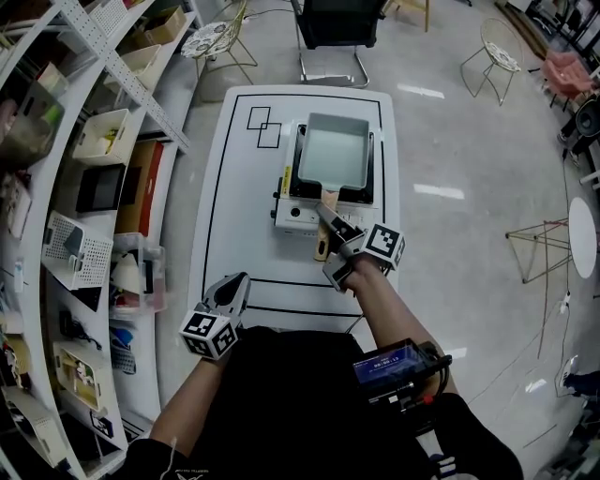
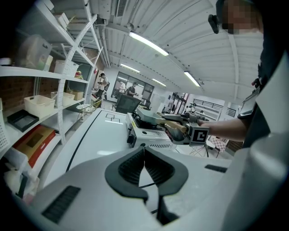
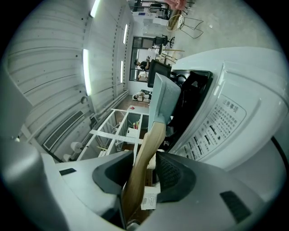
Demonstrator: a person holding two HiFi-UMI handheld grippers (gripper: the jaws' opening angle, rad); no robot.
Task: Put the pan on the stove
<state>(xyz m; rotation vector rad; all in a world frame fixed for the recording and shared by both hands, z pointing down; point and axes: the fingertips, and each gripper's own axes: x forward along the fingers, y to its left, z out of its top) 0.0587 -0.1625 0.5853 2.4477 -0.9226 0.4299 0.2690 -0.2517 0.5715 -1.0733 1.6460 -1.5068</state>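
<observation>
A grey rectangular pan [image 1: 333, 155] sits on the white portable stove [image 1: 298, 216] on the white table [image 1: 225, 187]. Its wooden handle [image 1: 324, 246] sticks out toward me. My right gripper [image 1: 330, 234] is rolled on its side around that handle. In the right gripper view the handle [image 3: 142, 167] lies against one pad, and a gap shows beside the other pad, so the right gripper [image 3: 144, 171] is open. The pan [image 3: 163, 97] and stove [image 3: 226, 117] lie just ahead. My left gripper [image 1: 230, 292] hovers at the table's near edge, its jaws shut and holding nothing [image 2: 144, 153].
Shelves [image 1: 94, 187] with bins and boxes run along the table's left side. Two black squares [image 1: 263, 127] are marked on the table left of the stove. A black office chair [image 1: 337, 28] stands at the far end, with wire chairs [image 1: 492, 52] on the floor beyond.
</observation>
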